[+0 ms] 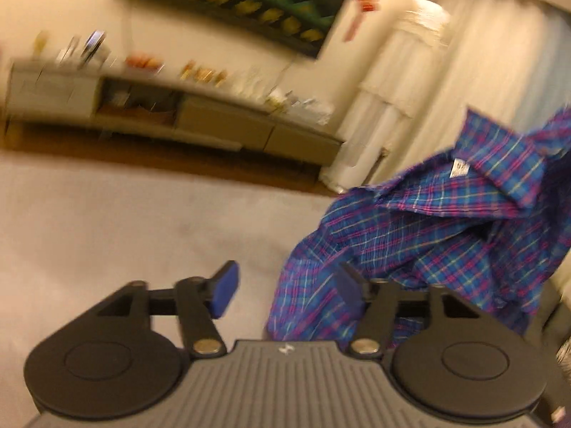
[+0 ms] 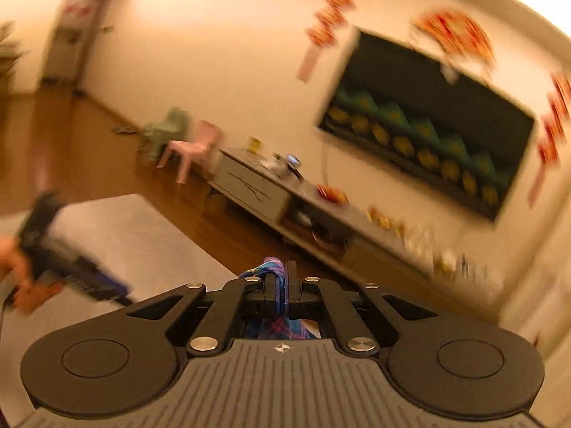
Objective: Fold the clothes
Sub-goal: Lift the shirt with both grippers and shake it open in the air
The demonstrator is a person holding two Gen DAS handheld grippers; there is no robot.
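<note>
Risk, judged from the frames: the blue, pink and yellow plaid button-up shirt [image 1: 439, 235] hung bunched in the air from one pinch point only. That small bite of cloth could slip under the shirt's own weight, above all if the holding arm swung; both views were smeared, which suggests fast motion. A drop would land it crumpled on the pale grey flat surface [image 1: 125, 221], or partly over the edge onto the brown wooden floor [image 2: 71, 135]. A second risk: the free claw might close on a double layer or a loose fold rather than a clean edge, and the shirt would then spread out twisted.

Right gripper [image 2: 283, 285]: jaws closed tight on a thin wad of the plaid cloth, which poked up between the fingers and showed again below them, near the body of the tool. It held the shirt's whole weight, as far as could be seen.

Left gripper [image 1: 285, 290]: jaws wide apart, blue pads [image 1: 225, 294] bare, nothing between them. Its right finger stood in front of the hanging cloth; contact could not be judged. In the right wrist view this tool appeared blurred at the left edge, in a hand [image 2: 21, 271], over the grey surface.

Shirt: aloft, right of the left claw, collar and white label [image 1: 460, 168] uppermost, unfolded. Whether any part rested on the surface could not be seen.
</note>
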